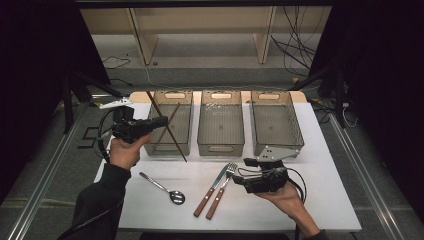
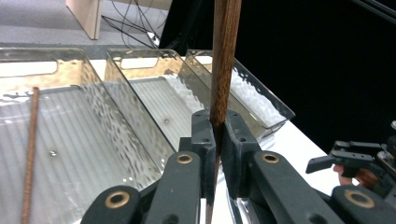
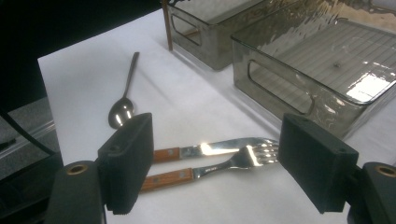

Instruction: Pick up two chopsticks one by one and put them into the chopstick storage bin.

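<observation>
Left gripper (image 1: 161,120) with chopstick (image 1: 166,126) over left bin (image 1: 170,95); right gripper (image 1: 239,176) beside fork (image 1: 223,189)

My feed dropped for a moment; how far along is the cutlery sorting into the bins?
Done: one chopstick lies in the left bin. In hand: the left gripper is shut on the second chopstick, above that bin. Left: the knife, fork and spoon lie on the table; the right gripper is open at the fork.

Dark wooden chopstick (image 2: 223,60), translucent ribbed plastic trays (image 1: 220,123) (glossy), shiny metal wood-handled fork (image 3: 219,165).
</observation>
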